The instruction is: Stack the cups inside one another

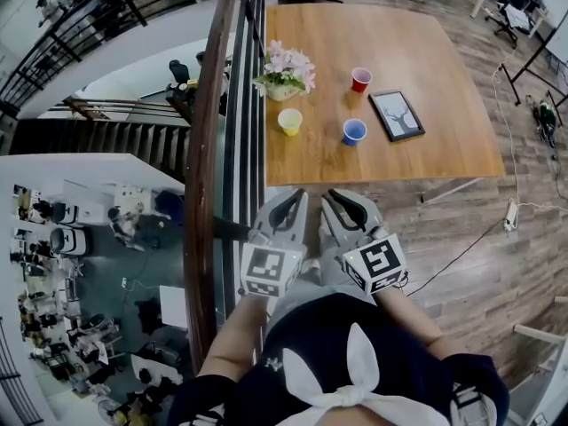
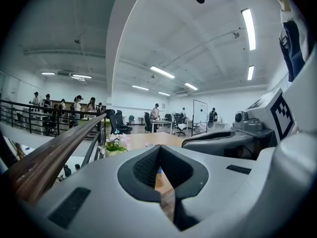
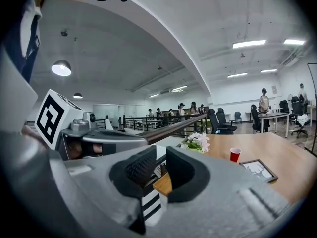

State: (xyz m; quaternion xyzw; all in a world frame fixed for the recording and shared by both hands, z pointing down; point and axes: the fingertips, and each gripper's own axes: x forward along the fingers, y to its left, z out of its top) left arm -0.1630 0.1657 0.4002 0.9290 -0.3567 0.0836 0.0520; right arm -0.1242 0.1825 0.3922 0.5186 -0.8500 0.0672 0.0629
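Three cups well beyond right gripper

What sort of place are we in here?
Probably an open-plan office on an upper level: a railing overlooks a busy floor below, and office chairs stand beyond the wooden table.

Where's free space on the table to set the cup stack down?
Free: the far half of the table beyond the red cup; the strip right of the picture frame; the near edge in front of the blue cup. Crowded: around flowers, yellow cup.
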